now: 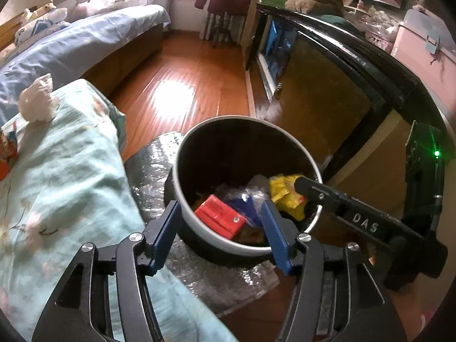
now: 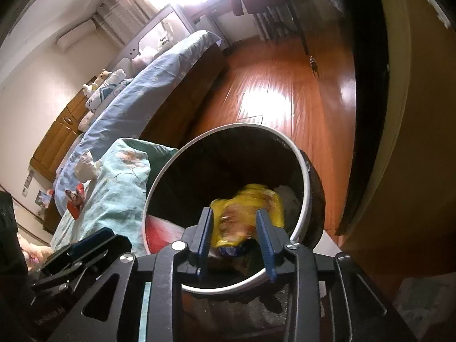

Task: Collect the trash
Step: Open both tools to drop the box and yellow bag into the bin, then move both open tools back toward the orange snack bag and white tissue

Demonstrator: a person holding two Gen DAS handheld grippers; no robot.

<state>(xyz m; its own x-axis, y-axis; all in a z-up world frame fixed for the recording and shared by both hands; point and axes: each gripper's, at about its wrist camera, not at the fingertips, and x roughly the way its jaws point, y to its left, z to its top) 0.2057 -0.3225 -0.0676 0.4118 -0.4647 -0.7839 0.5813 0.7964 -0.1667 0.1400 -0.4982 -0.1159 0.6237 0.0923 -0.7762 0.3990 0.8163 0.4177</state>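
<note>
A round bin [image 1: 182,154] with a white rim stands on the floor beside the bed; it also shows in the right wrist view [image 2: 159,176]. Inside lie a red box [image 1: 221,216], a blue wrapper [image 1: 245,208] and a yellow wrapper [image 1: 287,196]. My left gripper [image 1: 219,216] is open and empty above the bin's near rim. My right gripper [image 2: 235,222] is open over the bin. The yellow wrapper [image 2: 248,216] is blurred between its fingers, loose. A crumpled white tissue [image 1: 37,101] and a red packet [image 2: 75,202] lie on the bed.
The teal floral quilt [image 1: 65,176] covers the bed to the left. Bubble wrap [image 1: 151,171] lies under the bin. A dark-framed cabinet [image 1: 342,85] stands to the right. Wooden floor [image 1: 182,91] stretches beyond the bin.
</note>
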